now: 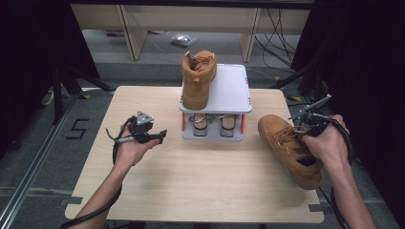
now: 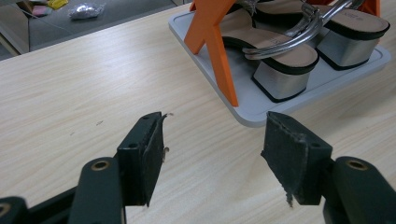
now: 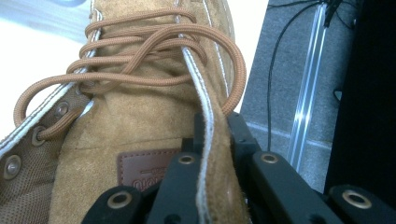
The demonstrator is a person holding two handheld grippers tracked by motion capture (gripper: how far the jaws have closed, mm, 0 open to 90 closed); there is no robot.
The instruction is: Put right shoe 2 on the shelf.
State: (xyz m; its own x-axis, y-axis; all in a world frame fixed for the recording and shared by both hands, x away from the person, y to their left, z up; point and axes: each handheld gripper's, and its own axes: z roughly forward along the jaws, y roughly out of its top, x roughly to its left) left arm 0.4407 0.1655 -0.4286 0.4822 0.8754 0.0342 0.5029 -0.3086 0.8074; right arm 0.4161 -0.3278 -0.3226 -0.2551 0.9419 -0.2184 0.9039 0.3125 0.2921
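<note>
pale wood grain covers the table (image 1: 191,181) that we work at, with grey floor and dark curtains around it. at the far middle of the table stands a small grey two-tier shoe rack (image 1: 229,90) on orange legs. one tan suede boot (image 1: 198,78) stands upright on the left part of its top shelf, toe toward us. on the lower shelf sits a pair of silver block-heeled sandals (image 2: 299,56), heels toward us.

our right gripper (image 1: 305,128) sits at the right edge of the table, and its jaws are pinched tight on the collar edge of the second tan boot (image 1: 289,148). in the right gripper view the suede edge with its white stitching runs up between the two black jaws, the brown laces (image 3: 140,60) looping just beyond them. in the high view this boot lies tilted to the right of the rack, apart from it, toe pointing toward the rack's front corner, and its heel overhanging the table's right edge; whether the sole touches the wood we cannot tell.

our left gripper (image 1: 155,136) hovers left of the rack, pointing at it. its jaws stand wide apart with nothing between them, bare table beneath and the rack's lower tray just ahead.
</note>
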